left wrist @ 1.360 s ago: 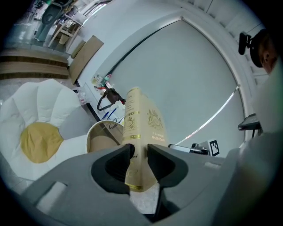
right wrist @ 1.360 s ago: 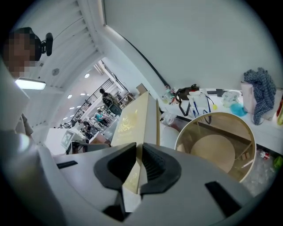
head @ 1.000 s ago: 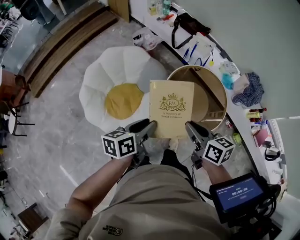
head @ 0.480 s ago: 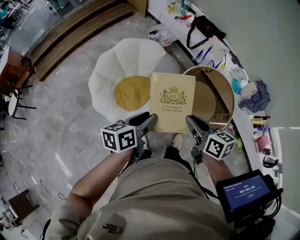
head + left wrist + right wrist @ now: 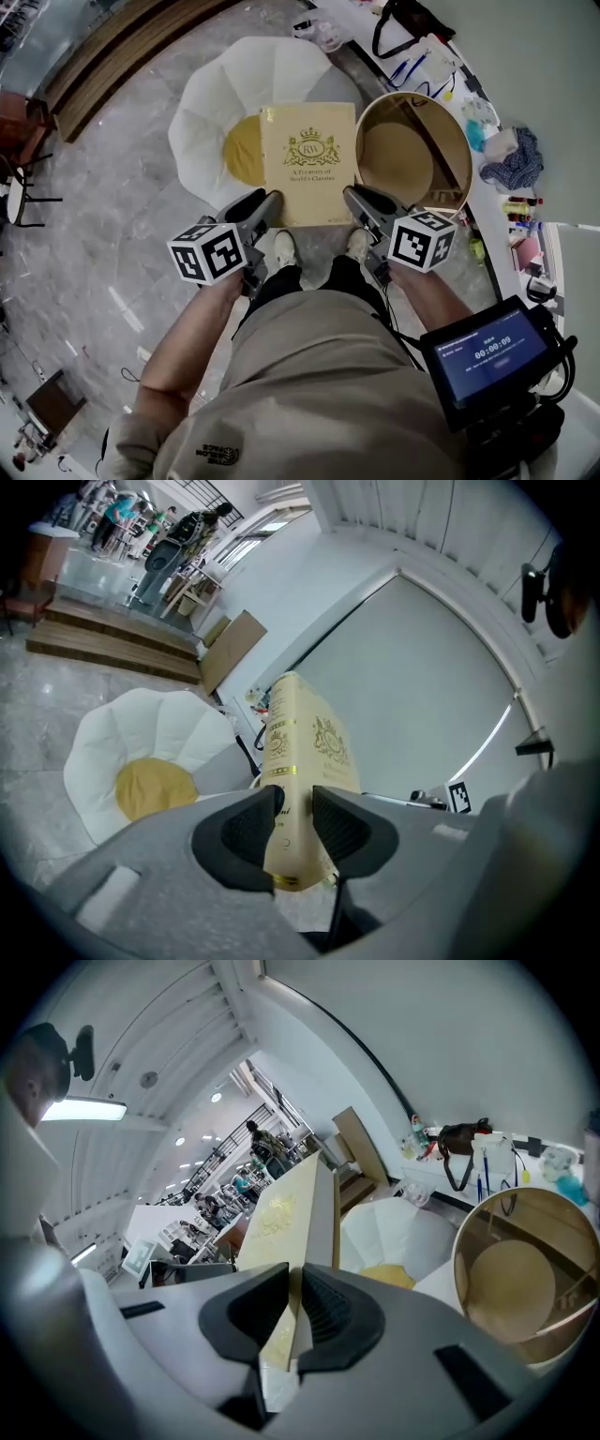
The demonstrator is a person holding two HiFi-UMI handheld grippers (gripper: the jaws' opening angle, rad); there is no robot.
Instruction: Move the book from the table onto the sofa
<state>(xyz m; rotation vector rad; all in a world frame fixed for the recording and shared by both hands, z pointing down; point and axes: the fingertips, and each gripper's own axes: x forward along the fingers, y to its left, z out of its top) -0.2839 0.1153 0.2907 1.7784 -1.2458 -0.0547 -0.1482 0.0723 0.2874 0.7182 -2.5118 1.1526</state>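
While a second ago the book [image 5: 308, 164] hung partly over the round worktop [image 5: 417, 155], it now overlaps the yellow centre of the flower-shaped sofa [image 5: 211, 103]. The left tongs [image 5: 263, 204] clamp its spine edge and the right tongs [image 5: 356, 199] its opposite edge. Both sets of jaws press on the book, which juts out ahead of them.

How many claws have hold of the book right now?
2. The left claw is clamped on the book at its near left corner, and the right claw is clamped on its near right corner. Both grips show plainly; nothing is hidden.
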